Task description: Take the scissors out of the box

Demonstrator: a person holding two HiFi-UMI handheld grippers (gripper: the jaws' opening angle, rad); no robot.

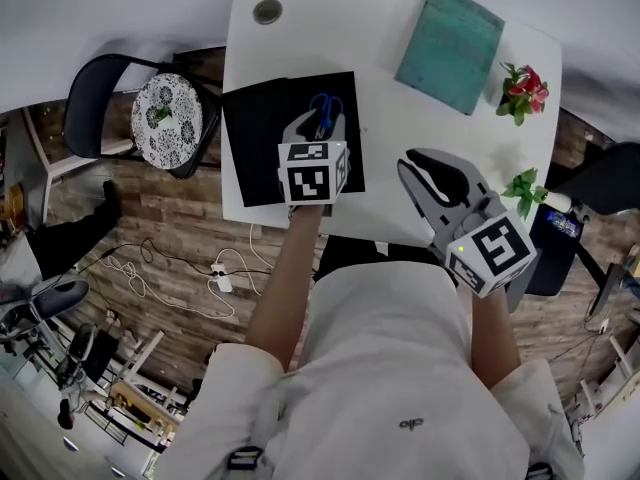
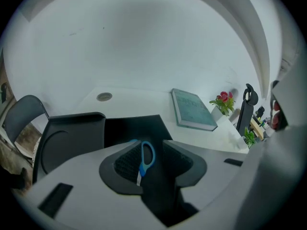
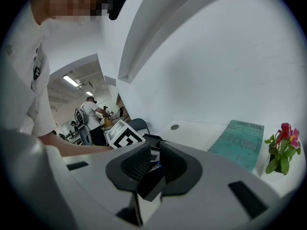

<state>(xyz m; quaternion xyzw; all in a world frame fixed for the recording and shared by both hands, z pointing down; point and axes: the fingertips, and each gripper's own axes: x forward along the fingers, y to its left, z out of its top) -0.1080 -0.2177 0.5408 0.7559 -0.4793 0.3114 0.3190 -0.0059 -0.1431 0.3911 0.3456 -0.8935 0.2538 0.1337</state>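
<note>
On the white table point(image 1: 385, 133) lies a flat black box point(image 1: 260, 138), and the scissors point(image 1: 325, 106) with blue handles rest at its far right part. My left gripper point(image 1: 320, 124) hangs just over them, pointing steeply down. In the left gripper view the left gripper point(image 2: 151, 146) is open. The scissors' blue handle point(image 2: 141, 169) shows in the gap, and neither pad touches it. My right gripper point(image 1: 425, 165) hovers over the table's near edge, right of the box. Its jaws stand a little apart with nothing held; the right gripper point(image 3: 153, 164) points toward the left one's marker cube point(image 3: 123, 137).
A teal book point(image 1: 450, 33) lies at the table's far right, with a red-flowered plant point(image 1: 522, 90) and a small green plant point(image 1: 522, 186) along the right edge. A chair with a patterned cushion point(image 1: 165, 118) stands left of the table. A cable grommet point(image 1: 267, 11) sits far left.
</note>
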